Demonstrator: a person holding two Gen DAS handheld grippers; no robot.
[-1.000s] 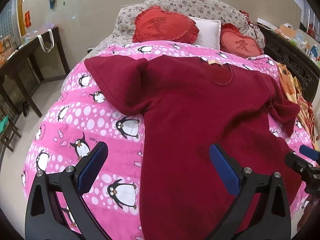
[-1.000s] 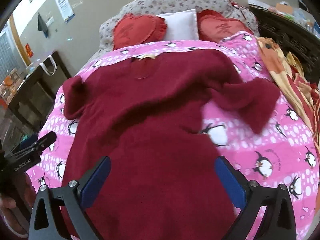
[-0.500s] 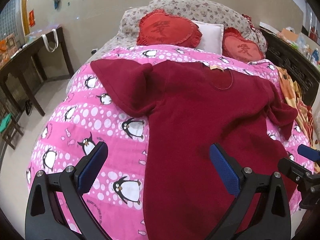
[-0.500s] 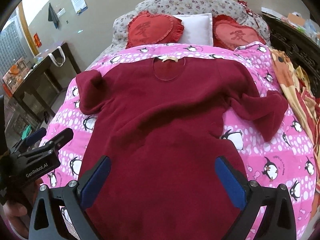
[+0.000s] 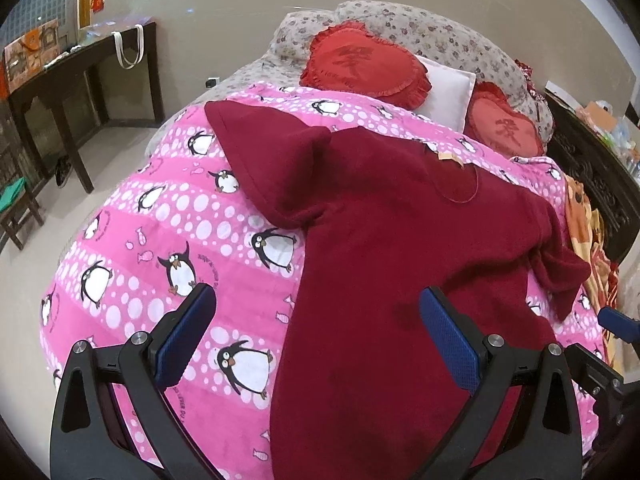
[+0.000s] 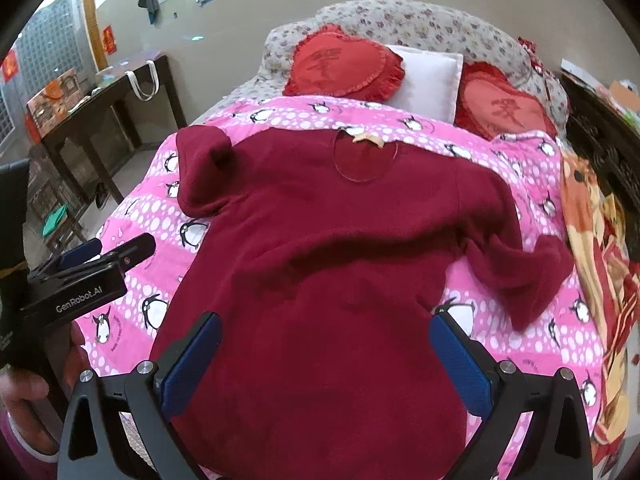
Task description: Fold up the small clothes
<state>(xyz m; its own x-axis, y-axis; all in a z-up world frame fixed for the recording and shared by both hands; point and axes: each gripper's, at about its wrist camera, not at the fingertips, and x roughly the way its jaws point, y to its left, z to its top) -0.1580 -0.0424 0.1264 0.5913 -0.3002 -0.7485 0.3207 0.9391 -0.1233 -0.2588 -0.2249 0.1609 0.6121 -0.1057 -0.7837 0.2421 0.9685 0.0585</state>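
Both grippers, left gripper (image 5: pixel 318 338) and right gripper (image 6: pixel 326 354), hover with fingers apart above the maroon sweater (image 6: pixel 340 248).

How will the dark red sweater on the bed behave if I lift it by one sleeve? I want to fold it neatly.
The dark red sweater will likely hang limp: its sleeve already lies crumpled on the penguin quilt. Its thick, fuzzy-looking fabric probably grips rather than slips. It may drag the quilt slightly when pulled. Both the left claw and right claw are open above it.
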